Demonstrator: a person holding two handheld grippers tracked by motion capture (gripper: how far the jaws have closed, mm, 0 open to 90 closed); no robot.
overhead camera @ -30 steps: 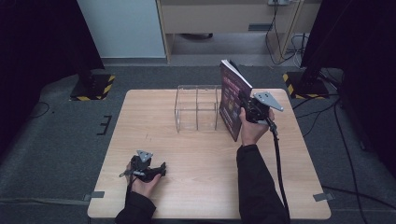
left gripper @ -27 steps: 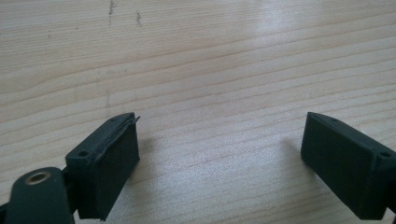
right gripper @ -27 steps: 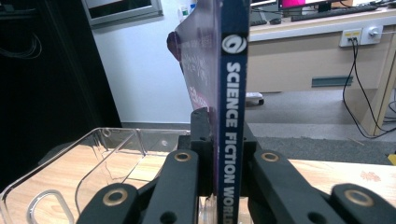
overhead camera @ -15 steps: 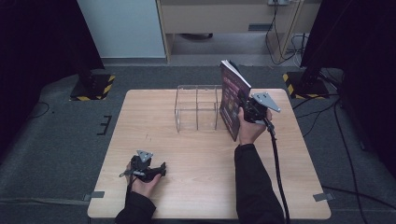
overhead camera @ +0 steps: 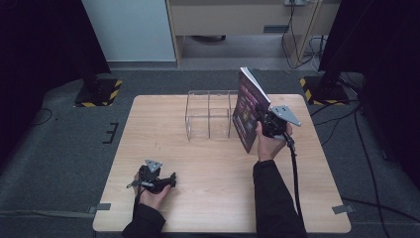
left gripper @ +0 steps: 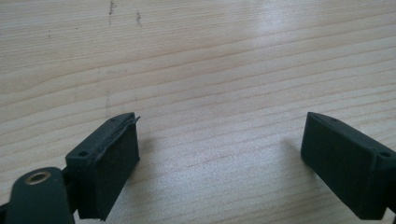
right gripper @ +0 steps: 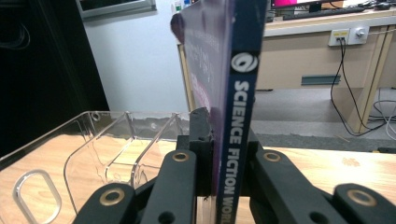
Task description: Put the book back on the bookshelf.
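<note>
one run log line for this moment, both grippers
left gripper: open, idle low over table | right gripper: shut on book, upright, spine toward camera | clear rack: left of book

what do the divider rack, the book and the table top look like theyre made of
Rack: clear, glossy hard plastic, probably acrylic; the wall and floor show through it, and its edges catch light.
Book: paper with a glossy printed cover, apparently a paperback; the right claw grips its thin spine.
Table: pale wood or wood-look laminate, with grain lines and a soft sheen.
</note>
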